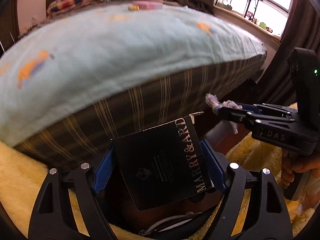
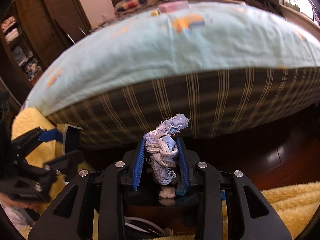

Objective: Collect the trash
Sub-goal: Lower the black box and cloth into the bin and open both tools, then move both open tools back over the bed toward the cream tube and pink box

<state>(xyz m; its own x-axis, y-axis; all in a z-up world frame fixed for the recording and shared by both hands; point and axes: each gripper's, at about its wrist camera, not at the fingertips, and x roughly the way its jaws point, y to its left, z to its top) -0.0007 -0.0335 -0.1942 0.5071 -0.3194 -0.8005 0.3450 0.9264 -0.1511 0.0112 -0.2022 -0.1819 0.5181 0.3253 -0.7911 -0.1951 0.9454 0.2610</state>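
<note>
1. Bedroom setting, left wrist view: bed (image 1: 120, 46) with pale blue sheet over a striped mattress side; yellow fleece blanket (image 1: 14, 170) below; window at upper right.
2. Left tool (image 1: 160, 166): blue pads pressed against both side edges of a black box (image 1: 160, 160), lettered "MARRY&ARD", held upright in front of the mattress. Cardboard, judged light and stiff but crushable; the side-edge hold suits it.
3. Right tool (image 1: 230, 110), same view: at right, level, pointing leftward, handle gripped by a hand (image 1: 296, 172).
4. Right wrist view: right tool pinching a frayed blue-and-white rag (image 2: 164, 152), knotted with cord. Judged soft, light, not fragile; a mid-bundle grip holds loose ends.
5. Left tool visible at left, carrying the box; dark wooden floor (image 2: 280, 156) beneath.
</note>
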